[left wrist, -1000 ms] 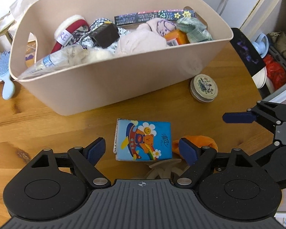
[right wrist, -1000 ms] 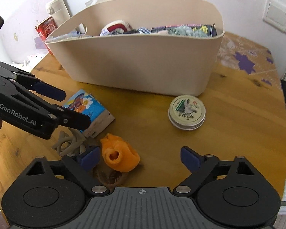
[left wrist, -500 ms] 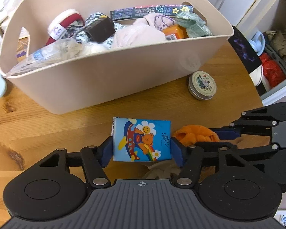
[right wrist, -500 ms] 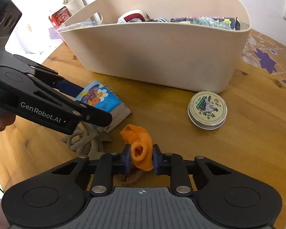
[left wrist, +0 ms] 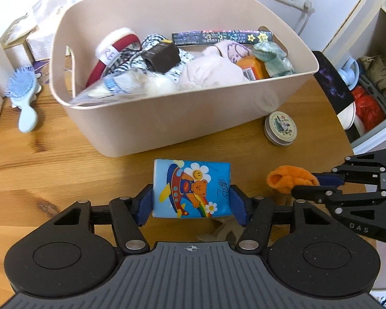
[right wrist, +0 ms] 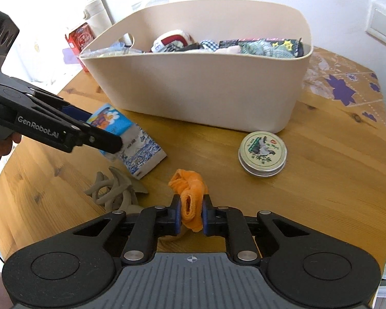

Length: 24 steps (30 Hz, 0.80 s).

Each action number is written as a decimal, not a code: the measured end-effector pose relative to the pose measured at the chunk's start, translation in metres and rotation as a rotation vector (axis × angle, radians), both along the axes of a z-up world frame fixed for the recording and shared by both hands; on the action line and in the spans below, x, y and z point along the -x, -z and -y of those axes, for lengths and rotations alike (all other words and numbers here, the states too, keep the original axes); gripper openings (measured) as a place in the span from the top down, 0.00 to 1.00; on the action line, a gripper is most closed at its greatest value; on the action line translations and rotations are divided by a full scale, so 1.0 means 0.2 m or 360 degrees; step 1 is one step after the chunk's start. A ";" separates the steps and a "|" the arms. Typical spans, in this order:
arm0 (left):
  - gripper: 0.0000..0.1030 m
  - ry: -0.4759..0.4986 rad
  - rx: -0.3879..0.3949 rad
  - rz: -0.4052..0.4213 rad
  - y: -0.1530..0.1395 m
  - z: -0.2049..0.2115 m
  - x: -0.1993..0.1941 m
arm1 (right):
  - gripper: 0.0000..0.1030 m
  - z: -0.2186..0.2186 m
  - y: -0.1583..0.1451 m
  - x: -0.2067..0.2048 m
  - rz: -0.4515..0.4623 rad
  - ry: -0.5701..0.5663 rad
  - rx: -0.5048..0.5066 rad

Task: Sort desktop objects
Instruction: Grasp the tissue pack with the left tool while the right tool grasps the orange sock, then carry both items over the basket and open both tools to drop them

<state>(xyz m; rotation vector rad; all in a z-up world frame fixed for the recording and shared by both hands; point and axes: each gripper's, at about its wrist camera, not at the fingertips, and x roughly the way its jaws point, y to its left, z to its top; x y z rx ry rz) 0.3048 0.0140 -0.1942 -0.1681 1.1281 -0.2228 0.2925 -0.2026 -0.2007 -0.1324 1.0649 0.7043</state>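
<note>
1. Your left gripper is clamped on the tissue pack, one blue pad on each short side. The pack sits tilted, nose toward the bin; in the right wrist view it looks raised off the table, but I can't tell if its far corner still touches.
2. Your right gripper is pinched narrow on the orange scrunchie. The fabric is squashed between the pads and bulges out above and below them.
3. Tissue pack: soft glossy plastic wrap, blue, with a cartoon bear, plane, rainbow and daisies on top; the underside has a blue-and-white print.
4. Scrunchie: fuzzy terry-like cloth, folded into a roll.
5. Just beside both grippers, a beige claw hair clip lies on the wood, under the pack's near edge.
6. To the right, a round metal tin with a printed lid sits flat, near the bin wall and apart from the scrunchie.
7. Bare pine tabletop runs between the grippers and the bin; the table's rounded edge is close on the right.
8. The far beige plastic bin has smooth walls and a handle cutout, and is nearly full of cloth and boxes.
9. A blue hairbrush lies left of the bin.
</note>
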 end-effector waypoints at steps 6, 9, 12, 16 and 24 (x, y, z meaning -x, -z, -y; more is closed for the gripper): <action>0.40 -0.0008 -0.0005 0.0031 -0.04 -0.04 0.04 | 0.85 0.05 -0.05 0.03 0.0040 0.0048 0.0003; 0.40 -0.0005 -0.0006 0.0051 -0.06 -0.06 0.06 | 0.85 0.07 -0.08 0.05 0.0069 0.0076 0.0002; 0.40 -0.0007 -0.0002 0.0084 -0.10 -0.08 0.09 | 0.85 0.08 -0.12 0.06 0.0090 0.0097 -0.0004; 0.40 -0.0008 0.0010 0.0123 -0.15 -0.10 0.12 | 0.85 0.09 -0.18 0.08 0.0132 0.0118 -0.0013; 0.40 -0.0027 0.0026 0.0202 -0.25 -0.14 0.16 | 0.85 0.11 -0.32 0.09 0.0261 0.0152 -0.0020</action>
